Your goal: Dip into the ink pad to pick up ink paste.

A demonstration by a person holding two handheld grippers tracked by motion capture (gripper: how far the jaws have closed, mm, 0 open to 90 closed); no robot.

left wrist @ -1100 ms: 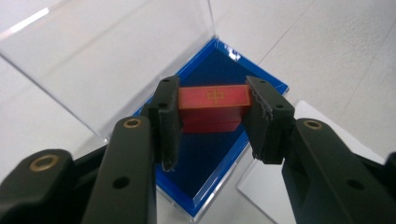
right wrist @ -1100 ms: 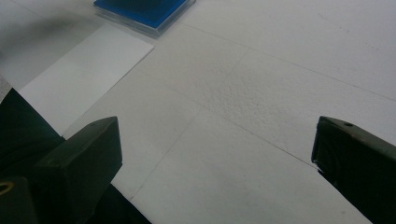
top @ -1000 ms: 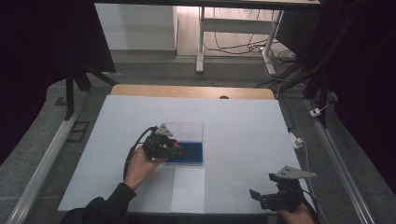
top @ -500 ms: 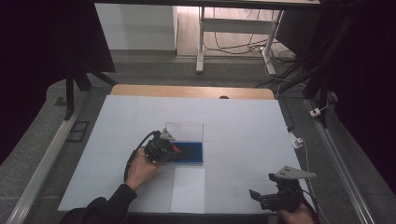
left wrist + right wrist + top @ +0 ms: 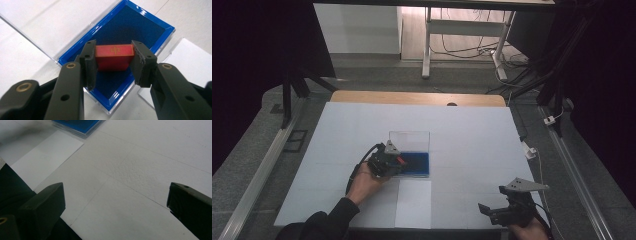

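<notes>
Little moved since earlier frame; left gripper (image 5: 113, 62) fingers clamp red block (image 5: 114, 57), seemingly above blue case (image 5: 155, 23).

Left gripper (image 5: 398, 161) at blue case (image 5: 416, 164), right gripper (image 5: 492, 212) apart

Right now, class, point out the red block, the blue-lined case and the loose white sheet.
red block (image 5: 114, 51), left gripper view, its gold-marked top face.
blue-lined case (image 5: 140, 25), left gripper view, its dark blue lining.
white sheet (image 5: 414, 202), high view, its middle.

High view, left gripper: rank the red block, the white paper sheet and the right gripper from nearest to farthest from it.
1. Red block: clamped in the left gripper, over the blue case.
2. White paper sheet: just below, toward the person.
3. Right gripper: far off, bottom right.
</notes>
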